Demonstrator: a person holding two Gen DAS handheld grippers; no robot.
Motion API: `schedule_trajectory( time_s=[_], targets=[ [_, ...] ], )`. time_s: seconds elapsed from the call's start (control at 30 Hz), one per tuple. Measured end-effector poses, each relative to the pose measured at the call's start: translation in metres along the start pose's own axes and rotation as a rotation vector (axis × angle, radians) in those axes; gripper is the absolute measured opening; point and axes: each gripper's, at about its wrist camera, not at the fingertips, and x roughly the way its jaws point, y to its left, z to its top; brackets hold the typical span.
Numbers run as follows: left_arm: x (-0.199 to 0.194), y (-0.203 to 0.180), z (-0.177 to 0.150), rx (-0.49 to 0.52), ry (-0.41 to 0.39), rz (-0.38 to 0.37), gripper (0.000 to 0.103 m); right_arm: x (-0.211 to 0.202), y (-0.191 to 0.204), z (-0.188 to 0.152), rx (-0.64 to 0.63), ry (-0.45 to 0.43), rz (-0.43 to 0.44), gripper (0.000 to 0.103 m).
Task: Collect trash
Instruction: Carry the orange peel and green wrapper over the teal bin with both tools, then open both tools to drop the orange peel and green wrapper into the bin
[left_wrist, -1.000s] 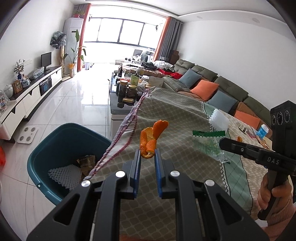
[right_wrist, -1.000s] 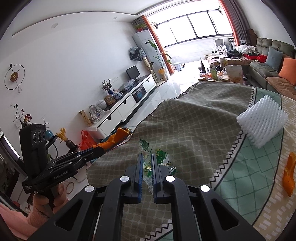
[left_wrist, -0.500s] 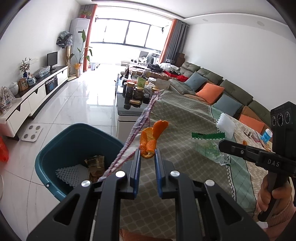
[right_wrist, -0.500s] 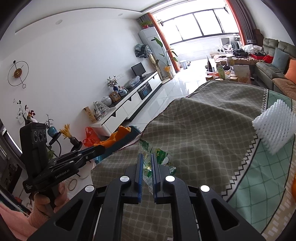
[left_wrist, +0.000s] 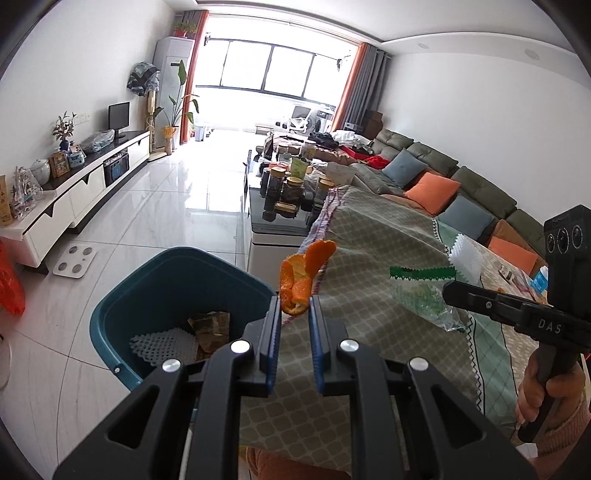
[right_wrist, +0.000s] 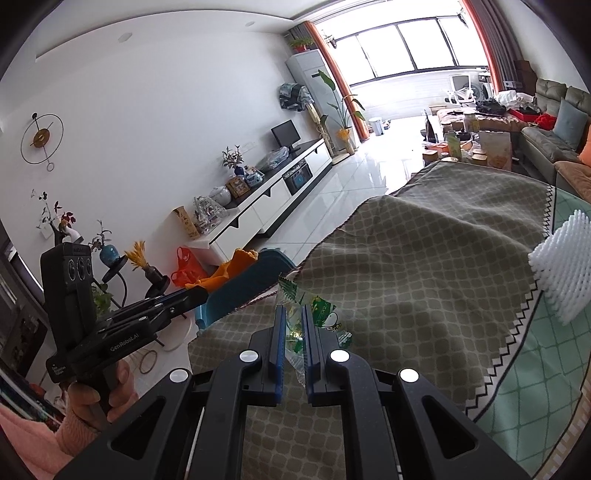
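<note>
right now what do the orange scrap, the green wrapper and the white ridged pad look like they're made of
Orange scrap: fruit peel by the look, probably citrus; matte, curled, paler on its inner side.
Green wrapper: thin plastic film, glossy and see-through, crinkled, with a zigzag-cut green edge.
White ridged pad: likely foam netting, the fruit-cushioning kind; matte white with an open ribbed mesh.

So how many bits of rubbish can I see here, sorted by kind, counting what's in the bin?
Orange peel: 1, held in the left tool
Clear green-printed wrapper: 1, held in the right tool
White foam net: 2, on the tablecloth and in the teal bin
Brown crumpled paper: 1, in the bin
Total: 5
</note>
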Motion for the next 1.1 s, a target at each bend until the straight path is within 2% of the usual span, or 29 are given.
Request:
schedule_trajectory(
  time_s=[1.1],
  targets=[
    [-0.003,0.029,0.000,-0.054,-0.012,0.089,0.016,0.041,0.032,0.018,-0.064,0.043,0.056,0.009]
  ],
)
